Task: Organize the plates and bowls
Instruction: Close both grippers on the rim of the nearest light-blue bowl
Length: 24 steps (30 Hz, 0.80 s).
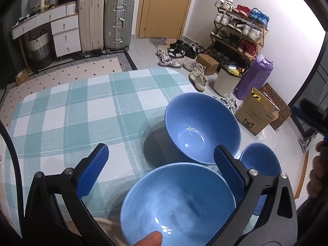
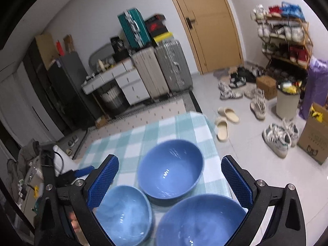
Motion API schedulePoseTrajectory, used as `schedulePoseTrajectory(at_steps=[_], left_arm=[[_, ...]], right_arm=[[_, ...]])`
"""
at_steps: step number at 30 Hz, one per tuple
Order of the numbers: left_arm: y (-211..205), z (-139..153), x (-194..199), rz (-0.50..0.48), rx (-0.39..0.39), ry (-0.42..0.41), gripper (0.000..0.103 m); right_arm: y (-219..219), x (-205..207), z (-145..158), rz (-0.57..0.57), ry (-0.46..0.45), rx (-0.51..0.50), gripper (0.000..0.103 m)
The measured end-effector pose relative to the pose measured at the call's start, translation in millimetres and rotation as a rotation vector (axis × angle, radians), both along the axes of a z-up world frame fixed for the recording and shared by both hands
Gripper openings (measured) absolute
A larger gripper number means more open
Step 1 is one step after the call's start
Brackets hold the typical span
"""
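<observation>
On the checked table point(image 1: 82, 110), the left gripper point(image 1: 162, 170) hangs with its blue pads spread wide and nothing between them, above the near bowl point(image 1: 180, 205). Beyond it stands the far bowl point(image 1: 202, 129), with a small bowl point(image 1: 260, 160) just right of it. The right gripper point(image 2: 170, 180) is likewise spread apart and empty over the three upright bowls.

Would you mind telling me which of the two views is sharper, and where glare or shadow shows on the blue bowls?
Left wrist view: background crisp, far bowl casts a dark shadow on the checked tablecloth, near bowl softly blurred. Right wrist view: motion-smeared throughout, small glints inside the middle bowl.
</observation>
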<state>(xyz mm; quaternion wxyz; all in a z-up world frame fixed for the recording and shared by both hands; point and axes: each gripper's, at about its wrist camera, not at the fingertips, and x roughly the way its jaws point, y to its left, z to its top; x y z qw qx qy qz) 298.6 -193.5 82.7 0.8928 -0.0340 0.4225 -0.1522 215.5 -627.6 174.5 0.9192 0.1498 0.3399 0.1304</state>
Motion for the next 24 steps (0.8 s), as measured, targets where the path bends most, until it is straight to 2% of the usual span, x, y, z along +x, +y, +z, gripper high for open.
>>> schedulePoseTrajectory(at_steps=[7,10,14,17,19,21,22,24], left_arm=[[-18.3,-23.5,30.4,-0.008,0.012,0.058,0.101],[-21.3,-33.2,42.0,-0.009,0.006,0.09,0.091],[-27.2,-48.9,58.6,-0.019,-0.008,0.142,0.073],[-35.0,-60.3,69.0,-0.019,0.015,0.17,0.061],[-40.1,-66.1,72.5,-0.032,0.021,0.18,0.056],[-44.6,-70.9,76.3,-0.039,0.022,0.184,0.046],[-45.6,-72.3,77.5,-0.04,0.014,0.184,0.043],[-48.2,-73.9,78.9,-0.047,-0.003,0.184,0.03]], right_arm=[[-2.9,41.9,-51.3,0.017,0.116,-0.044,0.102],[-2.0,56.3,-68.9,0.027,0.153,-0.063,0.102],[-0.3,75.2,-89.9,0.045,0.199,-0.081,0.101],[3.5,87.6,-105.0,0.066,0.241,-0.085,0.094],[7.8,94.8,-113.7,0.083,0.264,-0.1,0.088],[11.9,100.9,-121.5,0.096,0.284,-0.11,0.08],[13.9,104.4,-126.7,0.102,0.296,-0.112,0.079],[17.0,108.1,-133.5,0.101,0.312,-0.114,0.077]])
